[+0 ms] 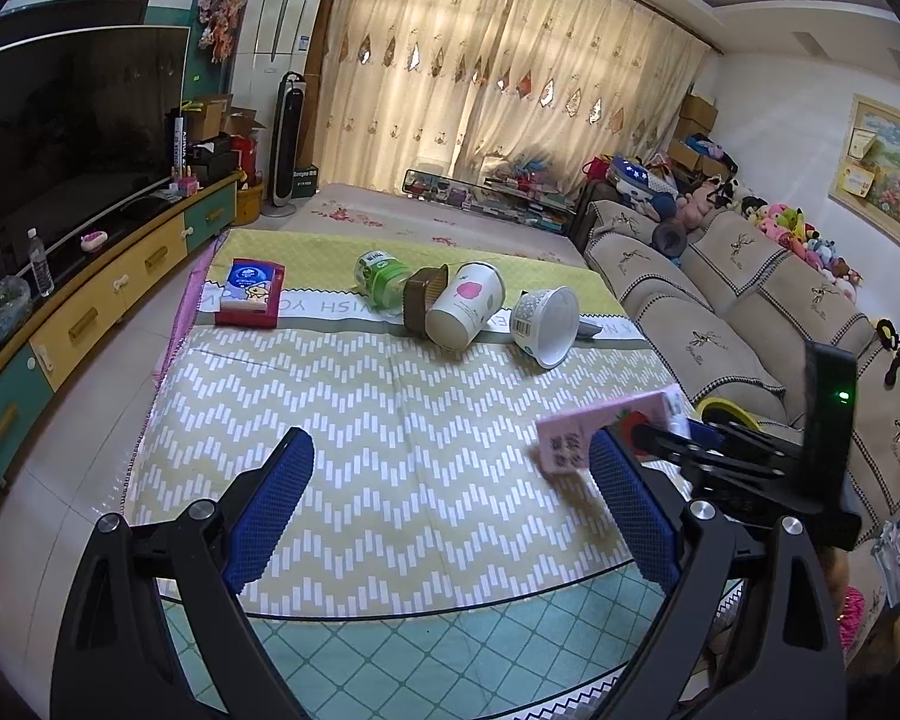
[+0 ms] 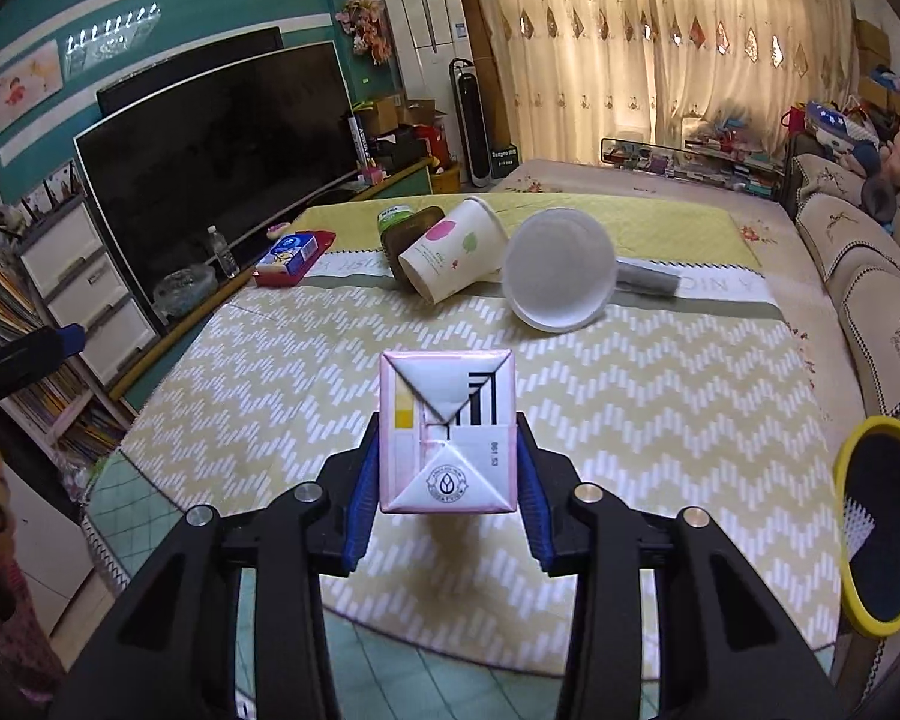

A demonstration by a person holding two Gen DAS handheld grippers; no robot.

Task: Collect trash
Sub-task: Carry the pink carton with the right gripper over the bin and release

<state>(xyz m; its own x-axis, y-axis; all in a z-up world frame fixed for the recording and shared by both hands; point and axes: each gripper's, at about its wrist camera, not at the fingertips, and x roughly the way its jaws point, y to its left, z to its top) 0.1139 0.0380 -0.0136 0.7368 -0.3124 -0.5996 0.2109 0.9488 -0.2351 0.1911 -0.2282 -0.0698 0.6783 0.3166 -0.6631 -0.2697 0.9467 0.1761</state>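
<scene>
My right gripper (image 2: 448,456) is shut on a pink drink carton (image 2: 447,432) and holds it above the zigzag tablecloth (image 2: 660,420). The carton also shows at the right of the left wrist view (image 1: 606,429). My left gripper (image 1: 453,480) is open and empty above the near half of the table. At the far side lie a white paper cup with a pink apple print (image 1: 465,303), a white plastic cup (image 1: 546,318), a green bottle (image 1: 378,276) and a brown container (image 1: 423,294), all tipped over and close together.
A red tissue box (image 1: 249,294) sits at the table's far left. A yellow-rimmed black bin (image 2: 885,540) stands right of the table. A TV cabinet (image 1: 90,300) runs along the left, a sofa (image 1: 750,312) along the right.
</scene>
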